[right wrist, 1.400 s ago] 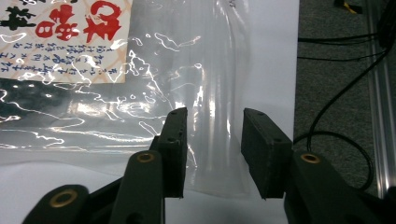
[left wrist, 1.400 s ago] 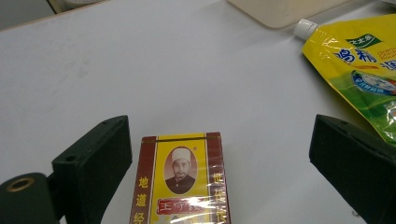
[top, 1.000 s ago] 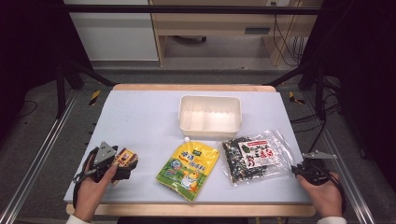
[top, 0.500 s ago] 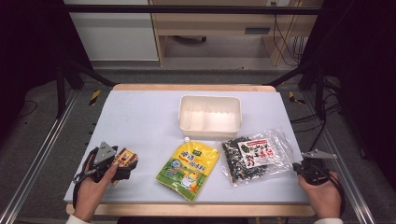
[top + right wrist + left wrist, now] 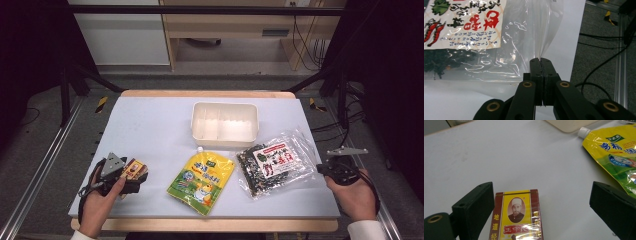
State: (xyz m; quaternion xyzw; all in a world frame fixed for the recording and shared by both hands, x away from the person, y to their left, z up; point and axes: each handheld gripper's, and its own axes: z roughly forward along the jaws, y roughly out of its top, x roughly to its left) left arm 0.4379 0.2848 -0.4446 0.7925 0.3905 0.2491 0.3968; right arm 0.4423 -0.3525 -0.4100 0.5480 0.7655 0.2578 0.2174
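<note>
right tool [image 5: 540, 60]: jaws pressed together on the clear edge of the seaweed bag [image 5: 272, 162], at the right edge of the tabletop [image 5: 150, 125]. left tool [image 5: 544, 205]: jaws wide apart around the red-and-yellow box [image 5: 516, 217], lying flat near the front left. yellow spout pouch [image 5: 202, 177] between box and bag; white tray [image 5: 225, 123] behind.

The little red-and-yellow box [image 5: 516, 218] says 地道 down its 9 o'clock edge and 王守义 under the portrait; the yellow pouch [image 5: 615, 150] and seaweed bag label [image 5: 464, 21] aren't readable to me.
</note>
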